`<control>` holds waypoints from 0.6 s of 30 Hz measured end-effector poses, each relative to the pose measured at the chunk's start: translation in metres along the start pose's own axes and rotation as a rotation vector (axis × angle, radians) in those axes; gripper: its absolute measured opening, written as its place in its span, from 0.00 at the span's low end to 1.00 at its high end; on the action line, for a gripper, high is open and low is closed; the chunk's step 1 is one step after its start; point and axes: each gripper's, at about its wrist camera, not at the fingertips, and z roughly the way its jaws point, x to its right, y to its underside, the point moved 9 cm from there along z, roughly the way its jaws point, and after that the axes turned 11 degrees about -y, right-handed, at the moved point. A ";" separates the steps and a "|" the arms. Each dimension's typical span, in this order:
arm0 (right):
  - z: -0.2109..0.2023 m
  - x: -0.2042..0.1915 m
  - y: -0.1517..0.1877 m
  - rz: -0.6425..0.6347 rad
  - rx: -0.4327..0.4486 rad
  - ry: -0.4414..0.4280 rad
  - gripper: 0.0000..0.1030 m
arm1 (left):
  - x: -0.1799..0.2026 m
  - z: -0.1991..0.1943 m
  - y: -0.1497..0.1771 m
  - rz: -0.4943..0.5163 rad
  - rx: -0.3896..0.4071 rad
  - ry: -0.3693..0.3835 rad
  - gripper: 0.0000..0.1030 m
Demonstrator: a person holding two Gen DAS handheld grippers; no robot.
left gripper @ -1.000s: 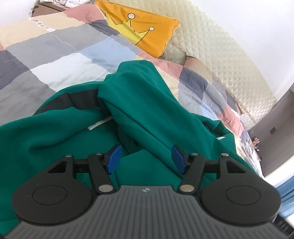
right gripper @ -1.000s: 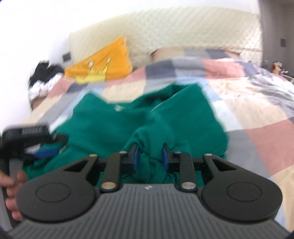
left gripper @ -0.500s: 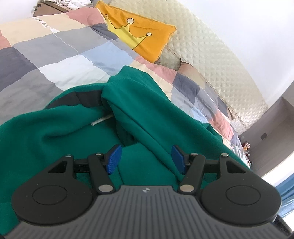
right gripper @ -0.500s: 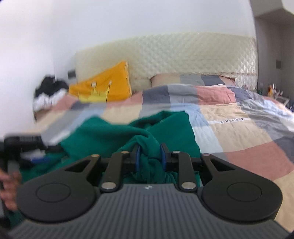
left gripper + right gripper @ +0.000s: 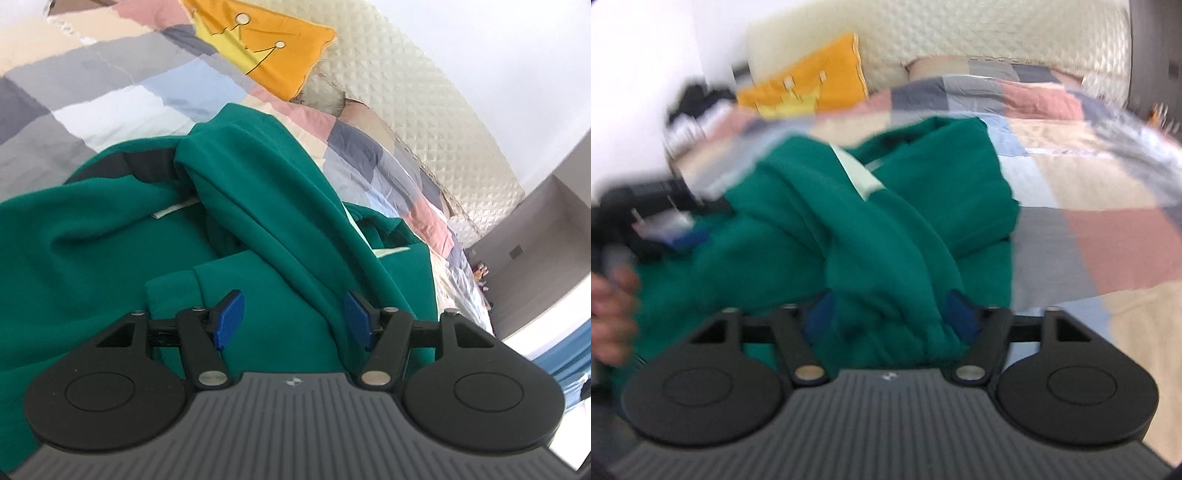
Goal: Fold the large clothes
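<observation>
Right tool [image 5: 886, 314] was clamped on the green sweatshirt's [image 5: 886, 229] cuff a second ago; jaws now opening, cuff loose between them: sleeve released. Left tool [image 5: 291, 319] stays open, empty. Sweatshirt rumpled on patchwork bed [image 5: 1108, 236]; fold barely started.

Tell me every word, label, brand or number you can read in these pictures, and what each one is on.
No text can be read.
Small emblem on the left gripper's grey body: a logo, no letters legible.
White tag inside the green garment: too small to read.
Printed strip on the patchwork quilt: blurred.
Orange cushion: only a drawn crown, no words.
</observation>
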 end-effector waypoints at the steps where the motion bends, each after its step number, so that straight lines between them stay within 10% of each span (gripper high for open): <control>1: -0.003 0.003 -0.003 0.054 0.013 -0.041 0.70 | -0.001 0.003 -0.003 -0.014 -0.003 0.003 0.63; 18: 0.056 0.059 0.002 0.329 -0.060 -0.087 0.72 | -0.028 0.107 -0.053 -0.221 -0.141 0.060 0.63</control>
